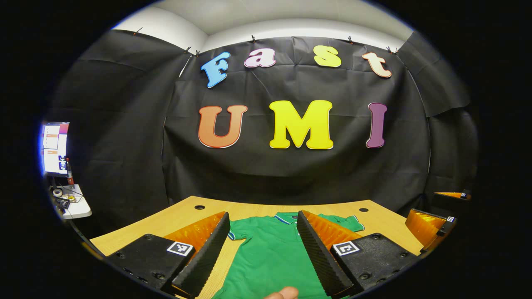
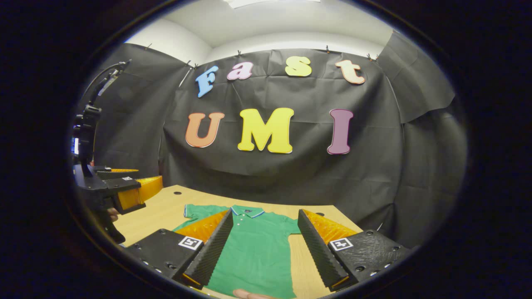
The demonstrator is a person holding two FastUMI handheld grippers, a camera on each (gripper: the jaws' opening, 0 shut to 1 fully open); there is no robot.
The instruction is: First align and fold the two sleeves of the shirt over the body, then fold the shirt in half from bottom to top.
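Note:
A green polo shirt (image 1: 270,253) lies flat and face up on the wooden table (image 1: 183,216), collar at the far end. Its two short sleeves (image 1: 347,222) are spread out to the sides. My left gripper (image 1: 262,220) hovers open above the shirt's left half, nothing between its fingers. In the right gripper view the shirt (image 2: 255,249) runs between the fingers of my right gripper (image 2: 265,214), which is open and holds nothing. Off to the side, the right gripper (image 1: 428,207) and the left gripper (image 2: 147,175) each show with jaws apart.
A person's fingertip (image 1: 282,294) rests at the shirt's near edge. The table (image 2: 166,207) has round cable holes (image 1: 199,207) near its back edge. At far left a lit monitor (image 1: 56,147) stands above a small white side table (image 1: 77,203).

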